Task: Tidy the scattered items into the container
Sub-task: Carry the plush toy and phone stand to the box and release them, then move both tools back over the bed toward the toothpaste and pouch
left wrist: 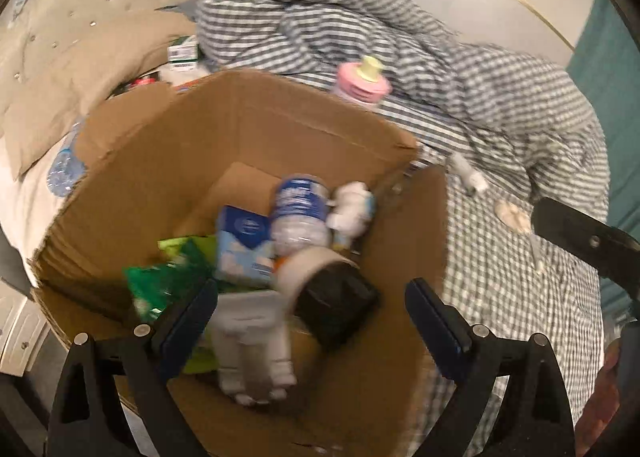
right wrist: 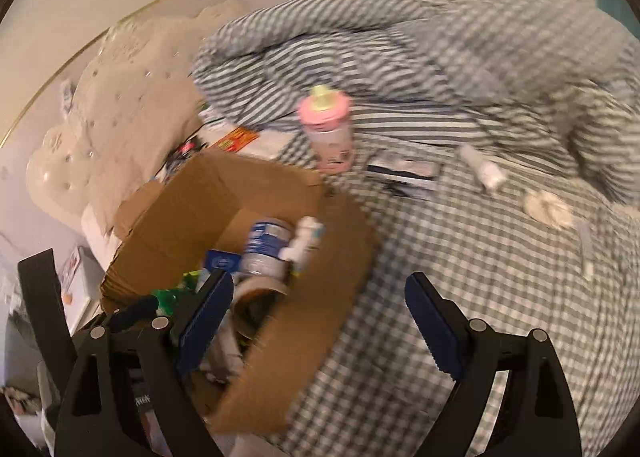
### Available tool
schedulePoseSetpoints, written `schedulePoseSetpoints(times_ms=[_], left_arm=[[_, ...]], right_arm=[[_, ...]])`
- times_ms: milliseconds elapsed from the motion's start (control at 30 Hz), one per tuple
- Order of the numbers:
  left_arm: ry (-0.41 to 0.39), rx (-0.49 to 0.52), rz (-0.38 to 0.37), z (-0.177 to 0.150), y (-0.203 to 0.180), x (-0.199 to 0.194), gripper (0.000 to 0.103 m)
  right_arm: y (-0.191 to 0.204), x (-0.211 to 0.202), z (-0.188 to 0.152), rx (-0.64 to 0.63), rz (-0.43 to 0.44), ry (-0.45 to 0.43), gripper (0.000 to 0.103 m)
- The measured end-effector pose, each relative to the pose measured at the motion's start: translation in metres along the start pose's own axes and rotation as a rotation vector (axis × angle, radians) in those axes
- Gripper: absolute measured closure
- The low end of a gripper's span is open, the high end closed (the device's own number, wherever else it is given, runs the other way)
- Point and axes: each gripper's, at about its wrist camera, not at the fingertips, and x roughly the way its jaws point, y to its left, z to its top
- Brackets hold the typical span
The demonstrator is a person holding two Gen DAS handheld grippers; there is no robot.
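I am holding the left tool point(left wrist: 312, 321) and right tool point(right wrist: 318, 317) released and empty over the brown cardboard box point(left wrist: 248, 125); the pink baby bottle point(right wrist: 328, 133) is waiting at twelve o'clock on the bed, best approached slowly.

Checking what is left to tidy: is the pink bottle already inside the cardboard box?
No, the pink bottle stands on the checked bedding beyond the box.

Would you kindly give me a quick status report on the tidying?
Left tongs open over cardboard box, empty. Right tongs open, empty. Pink bottle and small white tube still on checked bedding. Nothing blocking.
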Motion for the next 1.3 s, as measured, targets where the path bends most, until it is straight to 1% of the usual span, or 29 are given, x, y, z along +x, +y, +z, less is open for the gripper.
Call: schedulePoseSetpoints(times_ms=[67,200,367,433,500,567,633,700,767,833,933,1000,1100,1167,1233,1300], left_arm=[[-0.002,0.032,-0.017,-0.004,-0.022,-0.004,0.005],[-0.016,0.093,-0.068,-0.014,-0.067,-0.016,0.004],[-0.025,0.147,-0.094,-0.024,-0.122,-0.030,0.000],[-0.019,0.167,-0.097,-0.027,-0.138,-0.032,0.000],[-0.032,0.176,-0.097,-0.029,-0.151,-0.035,0.000],[-0.034,0.183,-0.092,-0.029,-0.164,-0.033,0.000],[-0.033,0.184,-0.070,-0.027,-0.175,-0.025,0.000],[-0.032,0.188,-0.047,-0.023,-0.186,-0.012,0.000],[-0.013,0.200,-0.032,-0.018,-0.196,0.004,0.000],[0.011,0.213,-0.033,-0.011,-0.202,0.019,0.000],[0.014,0.216,-0.037,0.002,-0.210,0.041,0.000],[0.013,0.219,-0.040,0.012,-0.215,0.058,0.000],[0.014,0.195,-0.033,0.027,-0.222,0.088,0.000],[0.017,0.169,-0.032,0.036,-0.224,0.107,0.000],[0.023,0.151,-0.011,0.043,-0.226,0.126,0.000],[0.033,0.142,0.006,0.051,-0.228,0.145,0.000]], right_arm=[[-0.025,-0.024,-0.007,0.033,-0.018,-0.027,0.015],[-0.074,-0.076,-0.024,0.093,-0.103,-0.088,0.015],[-0.126,-0.131,-0.052,0.157,-0.169,-0.135,0.015],[-0.141,-0.146,-0.062,0.166,-0.192,-0.148,0.015],[-0.155,-0.159,-0.071,0.173,-0.218,-0.165,0.015],[-0.170,-0.168,-0.079,0.193,-0.220,-0.176,0.015],[-0.186,-0.172,-0.086,0.215,-0.219,-0.177,0.015],[-0.201,-0.171,-0.089,0.228,-0.239,-0.175,0.015],[-0.217,-0.165,-0.090,0.238,-0.261,-0.158,0.015],[-0.233,-0.156,-0.089,0.250,-0.258,-0.141,0.015],[-0.255,-0.133,-0.082,0.274,-0.249,-0.107,0.016],[-0.267,-0.115,-0.074,0.275,-0.245,-0.083,0.026],[-0.280,-0.082,-0.059,0.264,-0.230,-0.033,0.033],[-0.286,-0.059,-0.048,0.247,-0.237,-0.009,0.034],[-0.292,-0.037,-0.038,0.234,-0.242,0.014,0.034],[-0.299,-0.014,-0.027,0.228,-0.249,0.029,0.038]])
